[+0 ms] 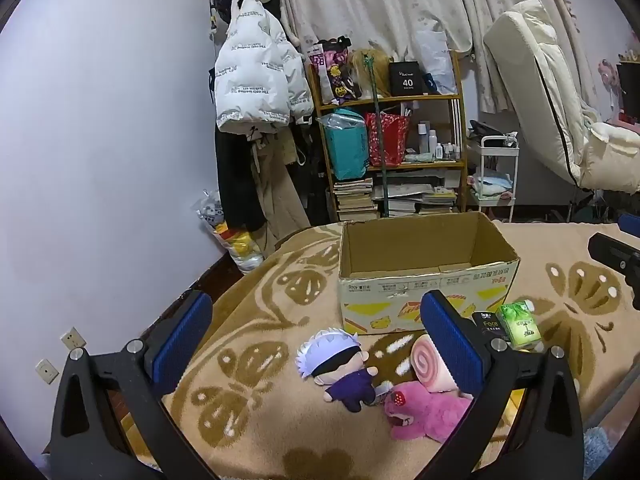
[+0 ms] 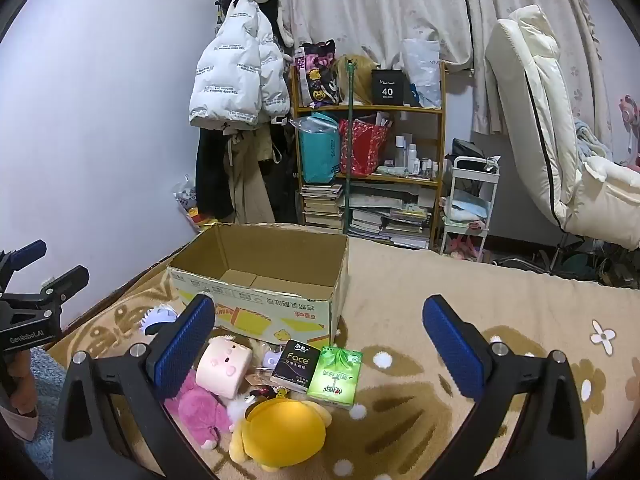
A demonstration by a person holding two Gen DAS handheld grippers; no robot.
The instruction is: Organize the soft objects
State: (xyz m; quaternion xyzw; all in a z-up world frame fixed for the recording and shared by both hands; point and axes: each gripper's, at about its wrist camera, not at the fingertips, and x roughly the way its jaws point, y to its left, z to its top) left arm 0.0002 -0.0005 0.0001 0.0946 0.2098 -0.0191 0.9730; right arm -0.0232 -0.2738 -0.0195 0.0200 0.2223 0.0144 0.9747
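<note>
Just below the open left tool (image 1: pixel 316 340) lie plush toys (image 1: pixel 384 384).

We see the box (image 2: pixel 256 280) standing open-topped on the blanket (image 2: pixel 500 320), its inside bare down to the floor flaps, so we have a free way in from above. Its near wall rises between the toys and that opening. In front of it the ground is crowded: the white-haired doll (image 1: pixel 336 364), pink roll (image 2: pixel 226 366), pink plush (image 1: pixel 424 412), yellow plush (image 2: pixel 284 432), black pack (image 2: pixel 296 364) and green pack (image 2: pixel 336 376) lie touching or just beside one another, with little room between. To the right of the box and packs the blanket lies open. Left of the doll it is bare too, up to the wall (image 1: pixel 100 140).
</note>
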